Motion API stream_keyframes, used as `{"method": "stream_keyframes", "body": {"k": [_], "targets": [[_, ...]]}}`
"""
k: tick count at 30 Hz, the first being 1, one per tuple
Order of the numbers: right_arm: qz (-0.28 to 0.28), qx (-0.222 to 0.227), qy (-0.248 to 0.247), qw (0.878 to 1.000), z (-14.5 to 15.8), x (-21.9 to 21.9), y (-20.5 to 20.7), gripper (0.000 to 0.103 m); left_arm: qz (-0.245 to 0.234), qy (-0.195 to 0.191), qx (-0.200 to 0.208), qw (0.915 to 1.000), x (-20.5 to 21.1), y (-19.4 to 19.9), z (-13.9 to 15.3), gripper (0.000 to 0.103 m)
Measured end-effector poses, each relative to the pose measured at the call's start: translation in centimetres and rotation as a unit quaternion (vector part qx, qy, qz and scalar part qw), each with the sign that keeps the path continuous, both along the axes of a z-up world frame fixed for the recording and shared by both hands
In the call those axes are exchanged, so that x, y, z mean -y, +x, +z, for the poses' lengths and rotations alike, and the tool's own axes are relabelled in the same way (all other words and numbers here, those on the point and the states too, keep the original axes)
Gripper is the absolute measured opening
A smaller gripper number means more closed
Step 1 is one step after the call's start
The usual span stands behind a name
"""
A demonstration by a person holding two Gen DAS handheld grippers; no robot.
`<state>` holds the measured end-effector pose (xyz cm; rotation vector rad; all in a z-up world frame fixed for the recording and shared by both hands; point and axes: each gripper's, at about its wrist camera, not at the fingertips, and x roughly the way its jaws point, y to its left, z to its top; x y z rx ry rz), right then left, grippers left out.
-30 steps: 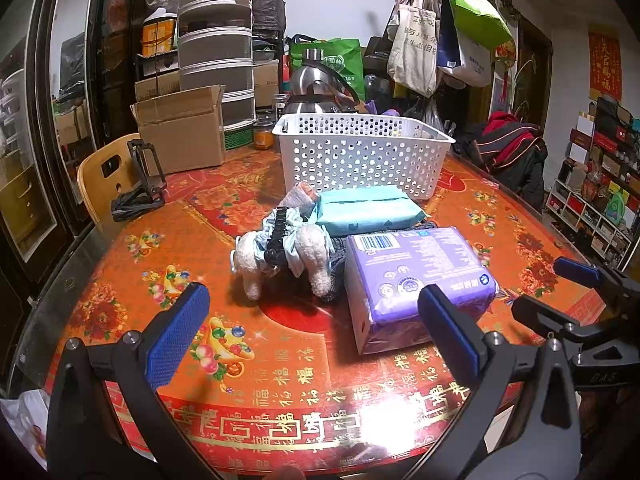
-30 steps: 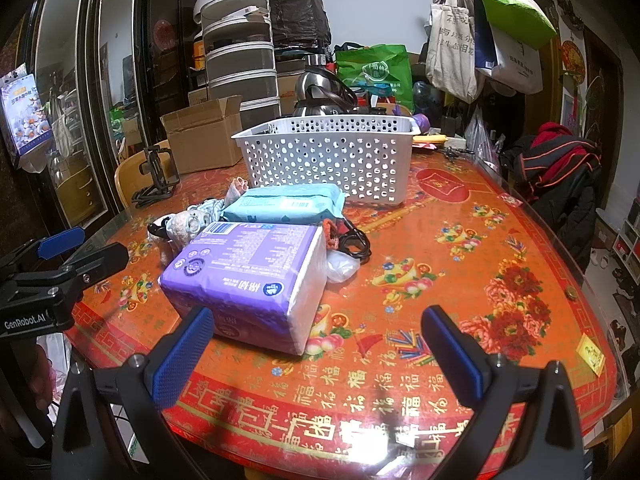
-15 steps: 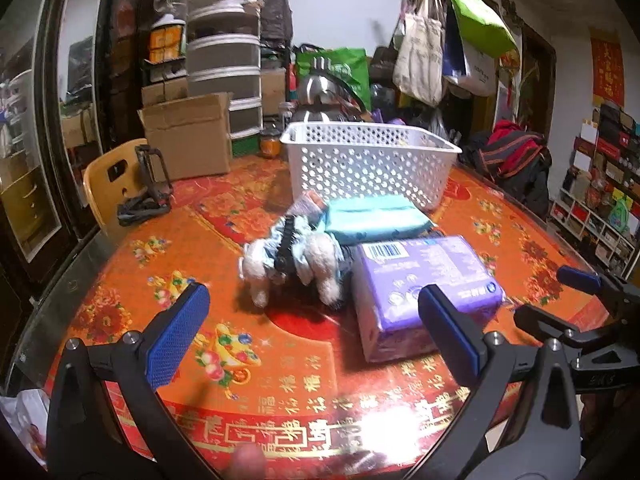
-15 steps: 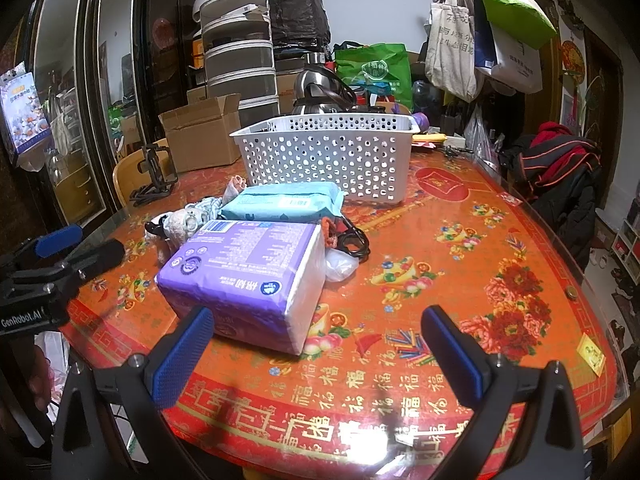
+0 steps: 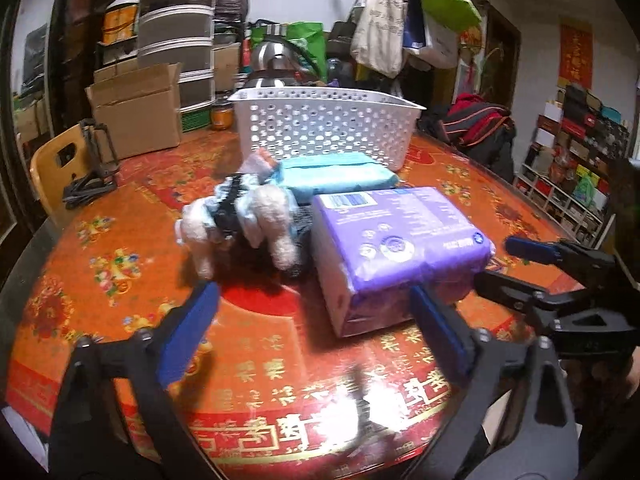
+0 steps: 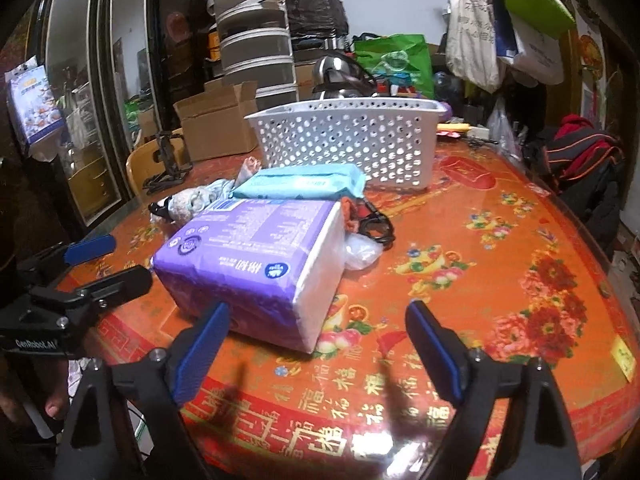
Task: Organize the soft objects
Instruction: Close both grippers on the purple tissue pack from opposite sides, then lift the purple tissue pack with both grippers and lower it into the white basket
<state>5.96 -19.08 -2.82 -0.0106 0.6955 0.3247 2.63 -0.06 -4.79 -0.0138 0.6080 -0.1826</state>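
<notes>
A purple tissue pack [image 5: 396, 240] lies on the red round table [image 5: 120, 240], also in the right wrist view [image 6: 256, 256]. A white plush dog [image 5: 240, 220] lies left of it, and a teal soft pack [image 5: 336, 172] lies behind it, before the white perforated basket [image 5: 328, 128]. My left gripper [image 5: 316, 332] is open, low over the table just short of the purple pack and the dog. My right gripper [image 6: 316, 344] is open, near the pack's white end; the basket [image 6: 352, 144] and teal pack [image 6: 304, 182] are beyond.
A black cable [image 6: 376, 224] and a clear plastic bag [image 6: 360, 252] lie right of the purple pack. A cardboard box [image 5: 140, 112], a wooden chair [image 5: 56, 168] and a black clamp [image 5: 92, 176] are at the left. A kettle [image 5: 276, 64] stands behind the basket.
Both grippers have moved forward toward the purple pack, so the pack and plush dog loom larger. Both stay open. The objects on the table have not moved.
</notes>
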Motion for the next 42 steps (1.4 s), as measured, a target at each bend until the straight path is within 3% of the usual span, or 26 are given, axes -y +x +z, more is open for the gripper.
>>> {"method": "stream_keyframes", "body": {"k": [7,12,14,18,22,28,42], "targets": [[0.029,-0.005,-0.009,1.0,-1.0,-1.2,0.7,0.072,-0.045,0.0,0.009,0.9989,1.6,0.4,-1.0,0.071],[0.055,-0.003,-0.006,0.998,-1.4,-1.9,0.9,0.063,-0.075,-0.007,0.006,0.9972,2.5,0.6,-1.6,0.05],[0.069,-0.004,-0.003,0.998,-1.5,-2.1,1.0,0.052,-0.09,-0.009,-0.001,0.9959,3.0,0.9,-2.0,0.044],[0.072,0.0,-0.011,0.997,-1.5,-2.2,1.0,0.05,-0.099,-0.006,0.0,0.9951,3.7,0.8,-2.4,0.034],[0.069,-0.001,-0.002,0.998,-1.4,-1.9,0.9,0.046,-0.095,-0.023,-0.01,0.9951,3.0,0.7,-2.2,0.033],[0.058,0.01,-0.014,0.998,-0.8,-2.6,0.1,0.045,-0.079,-0.017,-0.01,0.9967,3.2,0.1,-1.6,0.033],[0.047,0.059,-0.006,0.997,3.9,-2.2,-1.0,0.045,-0.077,-0.015,0.029,0.9965,3.2,-1.5,3.0,0.033]]}}
